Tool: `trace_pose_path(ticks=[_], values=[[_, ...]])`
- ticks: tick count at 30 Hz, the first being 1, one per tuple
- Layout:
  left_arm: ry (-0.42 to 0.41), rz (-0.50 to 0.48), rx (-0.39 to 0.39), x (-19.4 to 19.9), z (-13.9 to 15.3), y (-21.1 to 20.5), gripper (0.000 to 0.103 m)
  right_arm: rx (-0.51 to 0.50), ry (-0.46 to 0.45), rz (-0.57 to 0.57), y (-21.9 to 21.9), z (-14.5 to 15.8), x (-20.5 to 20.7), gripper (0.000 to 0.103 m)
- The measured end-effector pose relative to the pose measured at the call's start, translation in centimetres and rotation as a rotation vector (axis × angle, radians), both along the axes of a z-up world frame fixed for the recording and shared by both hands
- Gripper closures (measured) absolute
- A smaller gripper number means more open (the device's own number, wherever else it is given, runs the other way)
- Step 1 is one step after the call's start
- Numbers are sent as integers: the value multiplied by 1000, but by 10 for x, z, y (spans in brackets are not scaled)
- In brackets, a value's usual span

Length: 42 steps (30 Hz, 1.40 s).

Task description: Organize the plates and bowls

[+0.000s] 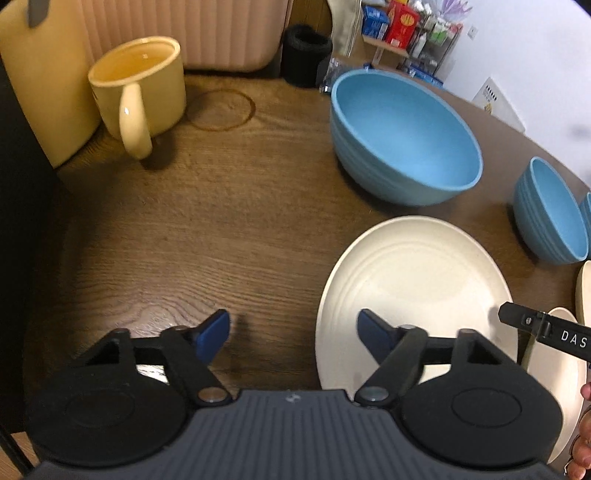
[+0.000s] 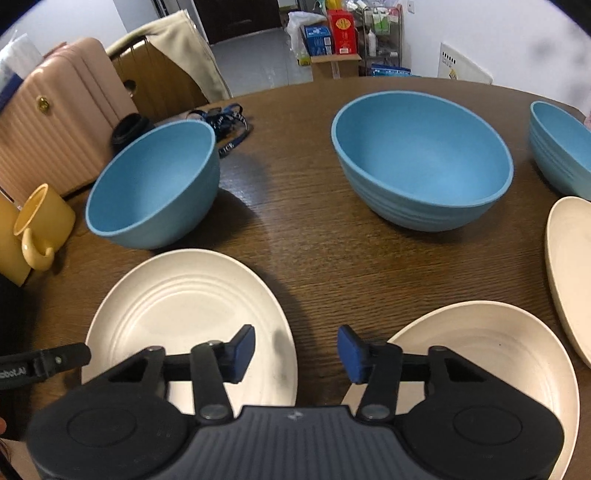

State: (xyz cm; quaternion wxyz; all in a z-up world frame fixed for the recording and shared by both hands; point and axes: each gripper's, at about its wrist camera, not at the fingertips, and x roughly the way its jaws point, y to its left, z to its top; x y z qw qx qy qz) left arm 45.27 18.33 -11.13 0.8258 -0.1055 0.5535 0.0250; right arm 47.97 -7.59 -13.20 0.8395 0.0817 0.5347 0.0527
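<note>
My left gripper (image 1: 293, 338) and right gripper (image 2: 295, 354) both hang released, nothing between; cream plates (image 2: 184, 295) lie flat, blue bowls (image 2: 421, 162) upright behind.

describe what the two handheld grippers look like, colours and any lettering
Both match: the left gripper and right gripper have ribbed dark grey bodies, black round housings, black linkage arms with silver pivot pins, and blue finger pads. White lettering shows on the side of each, only partly readable.

White walls (image 2: 480, 33), grey floor (image 2: 255, 55), cluttered shelf (image 2: 384, 33).
</note>
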Motion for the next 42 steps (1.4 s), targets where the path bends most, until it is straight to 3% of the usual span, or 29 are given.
trace_pose_path(ticks=[4,10,19,29,42], values=[[31,-3,-13,3,-6,0,38,12,25,2,0,-7,3,67],[60,-8,-24,7,-12,3,52,22,45,1,2,-12,5,70],[77,-13,-51,7,-15,4,65,62,62,-5,0,-14,7,86],[72,-28,-92,8,-12,0,92,90,69,-16,-2,-15,4,89],[16,-16,-79,-7,4,2,92,110,31,-24,-2,-1,-14,95]])
